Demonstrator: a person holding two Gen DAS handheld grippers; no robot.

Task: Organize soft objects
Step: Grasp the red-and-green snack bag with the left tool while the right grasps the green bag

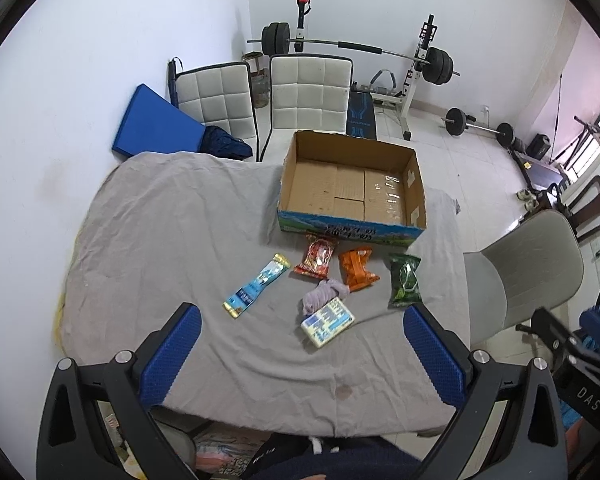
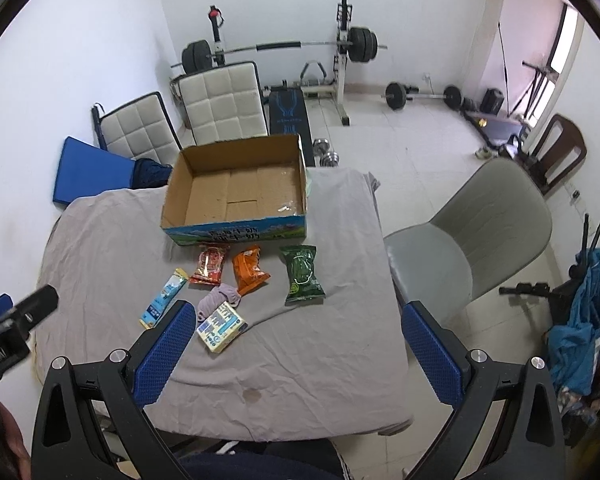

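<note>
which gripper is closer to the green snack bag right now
Right, by a small margin and hedged. The green snack bag lies left of center ahead of the open right gripper; it lies toward the right finger of the open left gripper.

White walls and pale tiled floor (image 2: pixel 400 152) enclosing barbell rack (image 1: pixel 416 64), two quilted chairs (image 1: pixel 308 92), grey chair (image 2: pixel 480 232); daylight entering by window (image 2: pixel 568 36).

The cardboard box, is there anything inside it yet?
Empty. The cardboard box shows only its bare brown floor in both views; the snack packets lie outside on the cloth.
</note>
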